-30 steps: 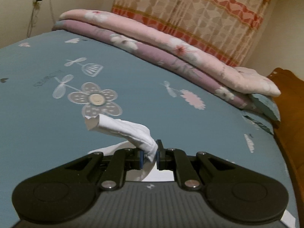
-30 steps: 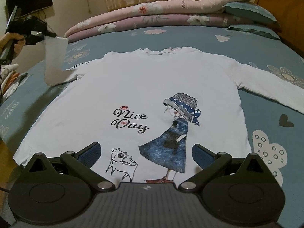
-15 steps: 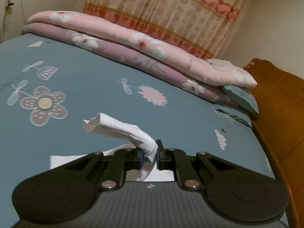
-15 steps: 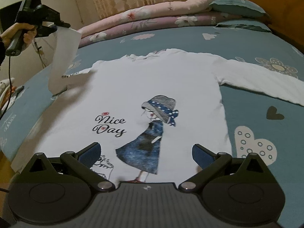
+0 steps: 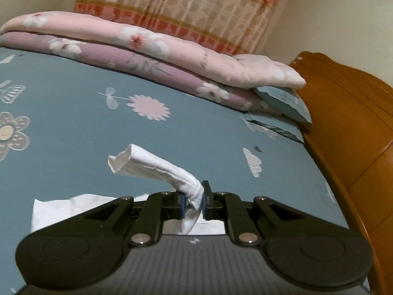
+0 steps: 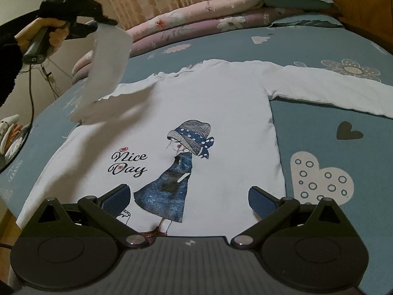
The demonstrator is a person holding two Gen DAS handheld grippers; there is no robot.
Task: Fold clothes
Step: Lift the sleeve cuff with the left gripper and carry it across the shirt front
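Right wrist view: we are seeing one white shirt [image 6: 186, 113] lying flat on the bed [image 6: 319, 46], collar pointing toward two folded quilts [image 6: 221, 9]. Our left gripper [image 5: 193, 200] is clamping its sleeve [image 5: 157, 169], lifting it; our right gripper [image 6: 188, 198] is gaping above the hem.

bed sheet [image 5: 73, 132]: blue, floral | quilts [image 5: 147, 56]: folded, stacked | headboard [image 5: 356, 127]: wooden | curtain [image 5: 184, 7]: patterned
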